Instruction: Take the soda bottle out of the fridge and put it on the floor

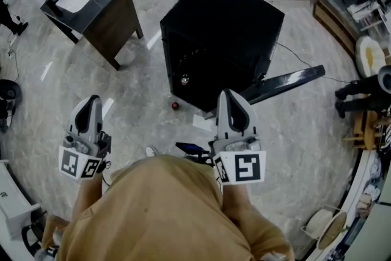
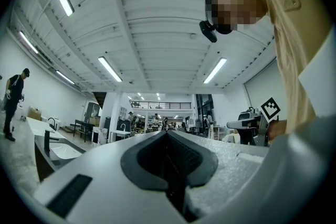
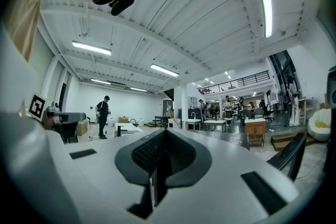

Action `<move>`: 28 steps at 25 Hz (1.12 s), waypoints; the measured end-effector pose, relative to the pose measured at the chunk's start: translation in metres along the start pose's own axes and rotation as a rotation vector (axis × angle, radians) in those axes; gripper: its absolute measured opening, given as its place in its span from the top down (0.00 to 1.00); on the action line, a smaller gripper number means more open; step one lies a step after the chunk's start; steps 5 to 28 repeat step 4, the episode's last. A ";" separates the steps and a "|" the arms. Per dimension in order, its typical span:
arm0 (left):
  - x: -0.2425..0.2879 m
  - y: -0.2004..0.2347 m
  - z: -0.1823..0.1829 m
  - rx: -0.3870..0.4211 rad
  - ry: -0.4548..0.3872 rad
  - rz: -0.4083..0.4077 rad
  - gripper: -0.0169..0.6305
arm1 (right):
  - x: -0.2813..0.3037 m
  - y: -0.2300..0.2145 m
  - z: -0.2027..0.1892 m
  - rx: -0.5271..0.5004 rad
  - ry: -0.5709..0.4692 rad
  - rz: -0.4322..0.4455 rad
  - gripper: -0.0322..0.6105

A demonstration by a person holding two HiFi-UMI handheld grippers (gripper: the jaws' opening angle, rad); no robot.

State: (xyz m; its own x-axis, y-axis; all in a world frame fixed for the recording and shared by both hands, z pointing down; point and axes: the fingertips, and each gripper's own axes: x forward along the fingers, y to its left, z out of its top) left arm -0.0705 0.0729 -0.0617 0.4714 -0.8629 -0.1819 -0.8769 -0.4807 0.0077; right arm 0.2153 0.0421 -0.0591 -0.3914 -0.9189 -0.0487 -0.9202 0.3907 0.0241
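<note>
Roughly overhead, head view: the black fridge stands mid-floor with its door swung open to the right. A small red-capped thing sits on the floor just near of the fridge front. It is likely the bottle, though too small to be sure. The left gripper and right gripper are held at the waist, well apart and pointing away. They look parked, since they carry nothing.

Left gripper view: the left gripper has its jaws together and is empty. It is aimed level into the hall, and no fridge is in sight.

Right gripper view: the right gripper also has its jaws together and is empty. If the red cap is the bottle, the task looks done.
</note>
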 end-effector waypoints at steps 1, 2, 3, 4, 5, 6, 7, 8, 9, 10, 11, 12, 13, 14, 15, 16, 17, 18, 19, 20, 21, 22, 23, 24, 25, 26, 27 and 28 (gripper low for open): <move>0.000 0.000 0.000 0.000 0.001 0.000 0.98 | 0.000 -0.001 0.000 0.000 -0.002 -0.003 0.95; 0.000 -0.001 -0.001 -0.001 0.003 0.000 0.98 | 0.000 -0.002 0.001 -0.001 -0.004 -0.005 0.95; 0.000 -0.001 -0.002 -0.001 0.005 0.001 0.98 | 0.000 -0.002 0.001 -0.002 -0.005 -0.006 0.95; 0.000 -0.001 -0.002 -0.001 0.008 0.001 0.98 | 0.001 -0.002 0.002 -0.004 -0.006 -0.006 0.95; 0.000 -0.001 -0.002 -0.001 0.008 0.001 0.98 | 0.001 -0.002 0.002 -0.004 -0.006 -0.006 0.95; 0.000 -0.001 -0.002 -0.001 0.008 0.001 0.98 | 0.001 -0.002 0.002 -0.004 -0.006 -0.006 0.95; 0.000 -0.001 -0.002 -0.001 0.008 0.001 0.98 | 0.001 -0.002 0.002 -0.004 -0.006 -0.006 0.95; 0.000 -0.001 -0.002 -0.001 0.008 0.001 0.98 | 0.001 -0.002 0.002 -0.004 -0.006 -0.006 0.95; 0.000 -0.001 -0.002 -0.001 0.008 0.001 0.98 | 0.001 -0.002 0.002 -0.004 -0.006 -0.006 0.95; 0.000 -0.001 -0.002 -0.001 0.008 0.001 0.98 | 0.001 -0.002 0.002 -0.004 -0.006 -0.006 0.95; 0.000 -0.001 -0.002 -0.001 0.008 0.001 0.98 | 0.001 -0.002 0.002 -0.004 -0.006 -0.006 0.95; 0.000 -0.001 -0.002 -0.001 0.008 0.001 0.98 | 0.001 -0.002 0.002 -0.004 -0.006 -0.006 0.95; 0.000 -0.001 -0.002 -0.001 0.008 0.001 0.98 | 0.001 -0.002 0.002 -0.004 -0.006 -0.006 0.95; 0.000 -0.001 -0.002 -0.001 0.008 0.001 0.98 | 0.001 -0.002 0.002 -0.004 -0.006 -0.006 0.95; 0.000 -0.001 -0.002 -0.001 0.008 0.001 0.98 | 0.001 -0.002 0.002 -0.004 -0.006 -0.006 0.95; 0.000 -0.001 -0.002 -0.001 0.008 0.001 0.98 | 0.001 -0.002 0.002 -0.004 -0.006 -0.006 0.95; 0.000 -0.001 -0.002 -0.001 0.008 0.001 0.98 | 0.001 -0.002 0.002 -0.004 -0.006 -0.006 0.95; 0.000 -0.001 -0.002 -0.001 0.008 0.001 0.98 | 0.001 -0.002 0.002 -0.004 -0.006 -0.006 0.95; 0.000 -0.001 -0.002 -0.001 0.008 0.001 0.98 | 0.001 -0.002 0.002 -0.004 -0.006 -0.006 0.95; 0.000 -0.001 -0.002 -0.001 0.008 0.001 0.98 | 0.001 -0.002 0.002 -0.004 -0.006 -0.006 0.95; 0.000 -0.001 -0.002 -0.001 0.008 0.001 0.98 | 0.001 -0.002 0.002 -0.004 -0.006 -0.006 0.95; 0.000 -0.001 -0.002 -0.001 0.008 0.001 0.98 | 0.001 -0.002 0.002 -0.004 -0.006 -0.006 0.95; 0.000 -0.001 -0.002 -0.001 0.008 0.001 0.98 | 0.001 -0.002 0.002 -0.004 -0.006 -0.006 0.95; 0.000 -0.001 -0.002 -0.001 0.008 0.001 0.98 | 0.001 -0.002 0.002 -0.004 -0.006 -0.006 0.95; 0.000 -0.001 -0.002 -0.001 0.008 0.001 0.98 | 0.001 -0.002 0.002 -0.004 -0.006 -0.006 0.95; 0.000 -0.001 -0.002 -0.001 0.008 0.001 0.98 | 0.001 -0.002 0.002 -0.004 -0.006 -0.006 0.95; 0.000 -0.001 -0.002 -0.001 0.008 0.001 0.98 | 0.001 -0.002 0.002 -0.004 -0.006 -0.006 0.95; 0.000 -0.001 -0.002 -0.001 0.008 0.001 0.98 | 0.001 -0.002 0.002 -0.004 -0.006 -0.006 0.95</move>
